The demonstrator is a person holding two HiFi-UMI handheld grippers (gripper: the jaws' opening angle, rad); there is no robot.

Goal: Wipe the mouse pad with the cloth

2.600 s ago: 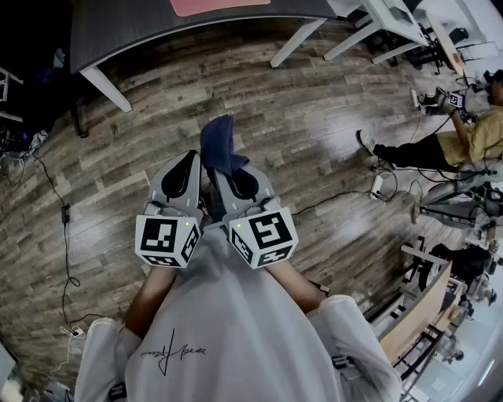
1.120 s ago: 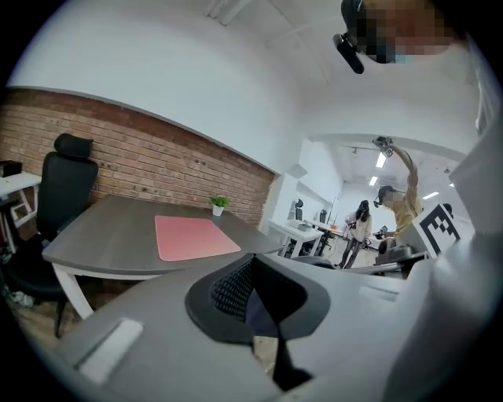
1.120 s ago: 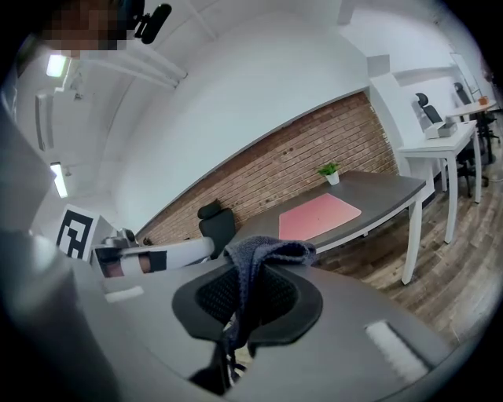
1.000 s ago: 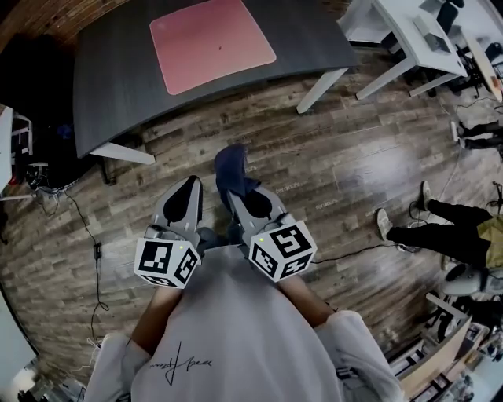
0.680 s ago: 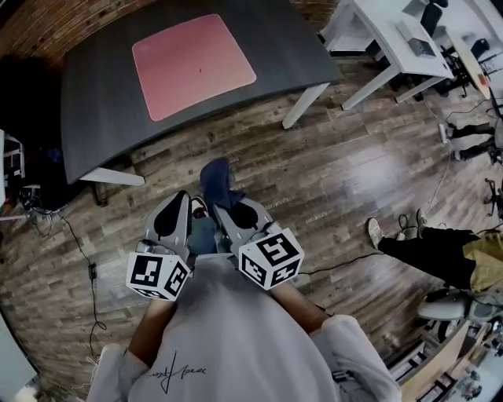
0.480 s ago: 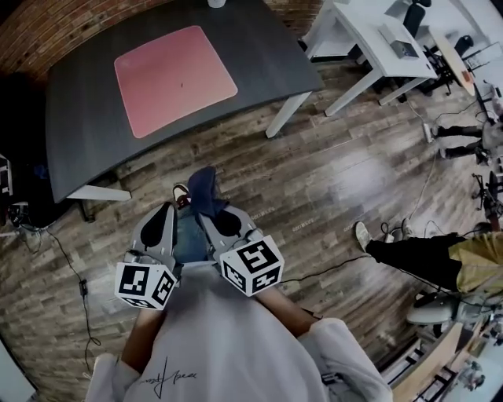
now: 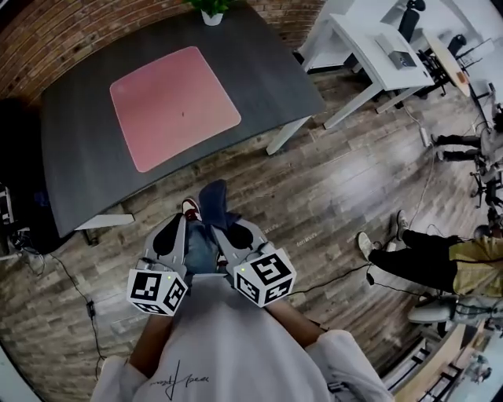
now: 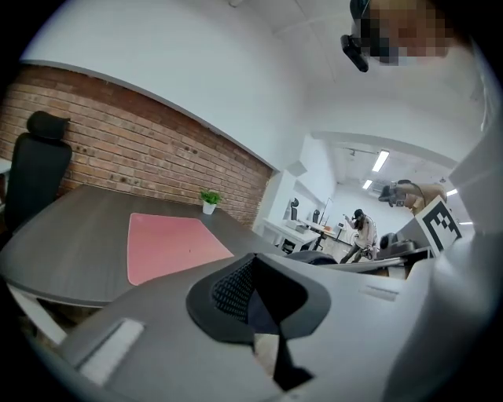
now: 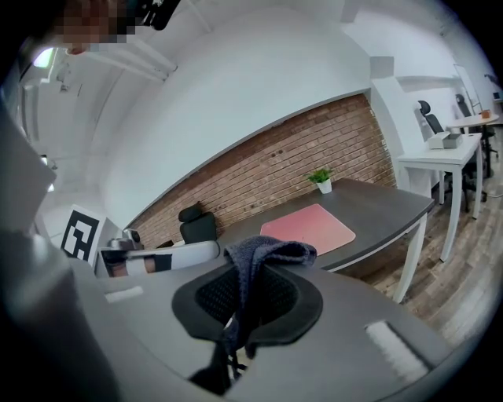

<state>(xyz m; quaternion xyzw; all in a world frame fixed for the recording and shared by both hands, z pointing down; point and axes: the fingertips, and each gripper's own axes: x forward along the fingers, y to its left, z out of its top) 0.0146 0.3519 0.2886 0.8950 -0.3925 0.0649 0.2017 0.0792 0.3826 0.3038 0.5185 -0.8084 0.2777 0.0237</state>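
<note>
On a dark tabletop (image 7: 78, 149) at the left of the room, a pink mouse pad (image 7: 174, 106) lies flat, with a small potted plant (image 7: 211, 9) standing beyond its far edge. In front of the tabletop, over the wooden floor (image 7: 314, 188), a person in a white shirt (image 7: 236, 345) holds two tools side by side. The left tongs (image 8: 250, 267) are pressed together with nothing in them. Just beside them, the right tongs (image 9: 240, 275) pinch a dark blue cloth (image 9: 267, 253), which folds over their tips, well apart from the mouse pad. Farther right stands a white desk (image 7: 369, 39). Another person's legs (image 7: 409, 255) stretch along the floor near the right edge.
</note>
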